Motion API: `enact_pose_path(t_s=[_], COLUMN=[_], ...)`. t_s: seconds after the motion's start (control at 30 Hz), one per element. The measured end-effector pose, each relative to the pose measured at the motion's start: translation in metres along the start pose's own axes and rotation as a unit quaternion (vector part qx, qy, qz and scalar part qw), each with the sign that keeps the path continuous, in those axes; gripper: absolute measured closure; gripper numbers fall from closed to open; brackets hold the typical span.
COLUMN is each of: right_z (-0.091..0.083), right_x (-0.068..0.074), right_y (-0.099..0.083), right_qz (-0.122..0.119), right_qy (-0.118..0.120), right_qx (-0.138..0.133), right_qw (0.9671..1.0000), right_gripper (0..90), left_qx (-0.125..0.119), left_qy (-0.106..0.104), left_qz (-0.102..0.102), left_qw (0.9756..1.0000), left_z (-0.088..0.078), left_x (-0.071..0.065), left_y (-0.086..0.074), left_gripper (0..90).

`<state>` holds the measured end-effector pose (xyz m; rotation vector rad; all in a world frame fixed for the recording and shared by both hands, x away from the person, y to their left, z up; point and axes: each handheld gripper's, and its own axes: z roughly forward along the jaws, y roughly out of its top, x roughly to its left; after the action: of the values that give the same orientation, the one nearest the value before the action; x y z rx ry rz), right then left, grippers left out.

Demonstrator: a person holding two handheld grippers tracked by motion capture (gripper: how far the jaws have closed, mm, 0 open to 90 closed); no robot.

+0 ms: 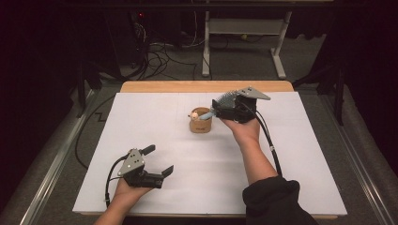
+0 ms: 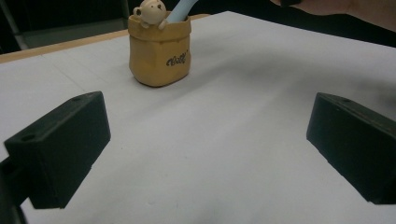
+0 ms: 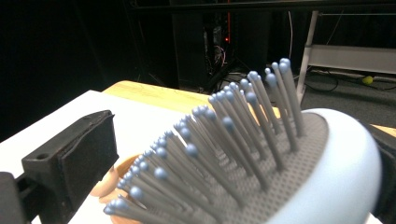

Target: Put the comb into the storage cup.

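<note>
A pale blue hairbrush [image 3: 336, 186] is lying close before the camera, its grey cushion facing up and left and its grey, ball-tipped bristles [image 3: 224, 140] fanning toward the upper left. The hand-held gripper [image 3: 224, 158] is standing with its jaws wide: the left black jaw is sitting clear of the bristles, while the right one is peeking out dark behind the brush's back, contact unclear. A tan pot's rim [image 3: 126, 165] is showing under the bristles. The white worktop [image 3: 135, 121] is running back to a wooden edge.
</note>
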<state>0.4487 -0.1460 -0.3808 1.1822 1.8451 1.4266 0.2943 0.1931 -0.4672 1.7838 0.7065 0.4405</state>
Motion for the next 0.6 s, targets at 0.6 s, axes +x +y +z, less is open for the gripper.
enact_pose_path(t_s=[0.6], right_z=[-0.011], right_x=[-0.002], right_y=[-0.005], right_qz=[-0.019], right_qy=[0.0], right_qx=[0.006], right_qw=[0.9998], right_gripper=[0.3], left_qx=[-0.002], left_qy=[0.003], left_qz=[-0.008], left_qw=[1.0], left_z=[-0.001], left_x=[0.003], left_y=[0.0], left_gripper=[0.3])
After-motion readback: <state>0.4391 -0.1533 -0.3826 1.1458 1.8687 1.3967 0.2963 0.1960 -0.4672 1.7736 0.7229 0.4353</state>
